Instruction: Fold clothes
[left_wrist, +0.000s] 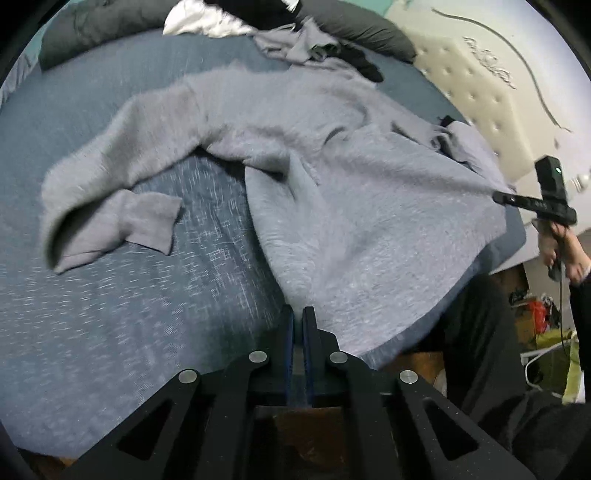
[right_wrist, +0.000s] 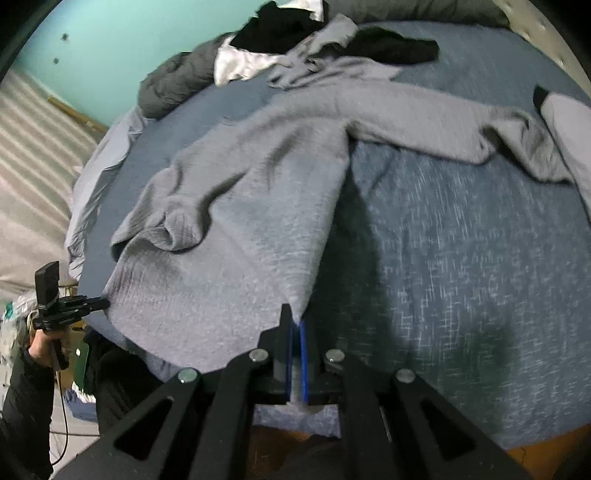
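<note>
We've got the grey sweater spread on the bed, and the left gripper and right gripper are each clamped on a hem corner, so we can lift that edge evenly for the fold.

We see a light grey sweater on a bed whose cover is blue with small white flecks. Behind it lie dark grey pillows, a black garment and a white shiny cloth. The wall is turquoise and the headboard is cream. Both claws are black with blue pads.
</note>
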